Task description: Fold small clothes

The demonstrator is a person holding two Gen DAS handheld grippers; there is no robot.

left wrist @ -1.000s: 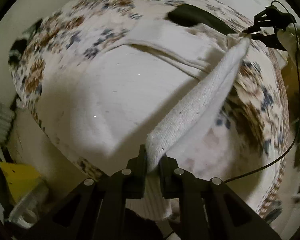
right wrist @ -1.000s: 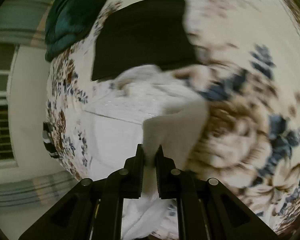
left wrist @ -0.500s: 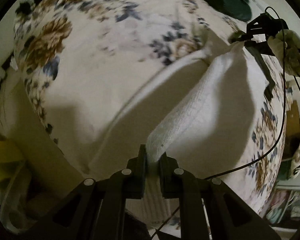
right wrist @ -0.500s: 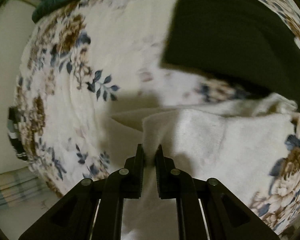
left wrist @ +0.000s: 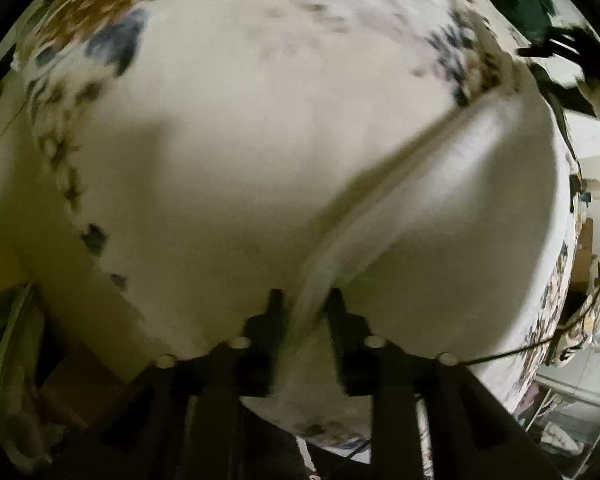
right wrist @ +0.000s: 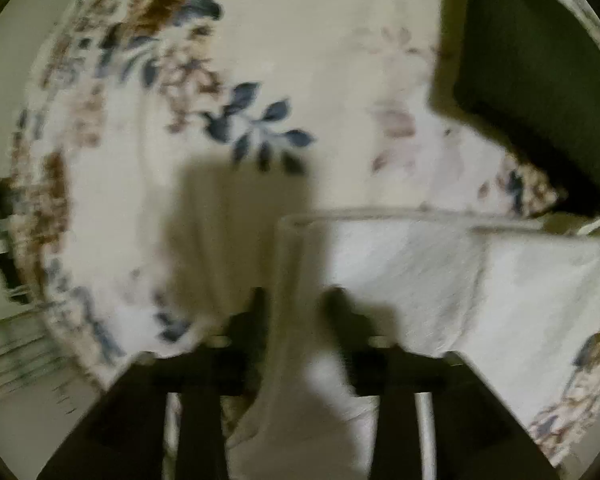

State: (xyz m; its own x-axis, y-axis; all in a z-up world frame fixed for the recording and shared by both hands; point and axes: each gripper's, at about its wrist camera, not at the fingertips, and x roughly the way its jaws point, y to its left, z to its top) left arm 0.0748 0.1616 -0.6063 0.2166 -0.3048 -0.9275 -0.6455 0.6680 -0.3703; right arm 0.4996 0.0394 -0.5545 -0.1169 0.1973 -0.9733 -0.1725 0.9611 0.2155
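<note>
White cloth [left wrist: 440,216] lies spread on the floral sheet [left wrist: 228,128], a fold of it between both grippers. My left gripper [left wrist: 304,300] has just cracked open, edge loose in the gap. Right gripper [right wrist: 296,296] has just opened approx halfway (blurry), pads off the cloth. Dark garment [right wrist: 540,80] nearby.

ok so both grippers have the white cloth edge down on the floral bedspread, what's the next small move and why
Probably lift both grippers straight up and clear. The left gripper and right gripper have just been opening, with the white cloth lying slack between their jaws on the floral bedspread, so it looks released. Then check that the fold lies flat.
</note>
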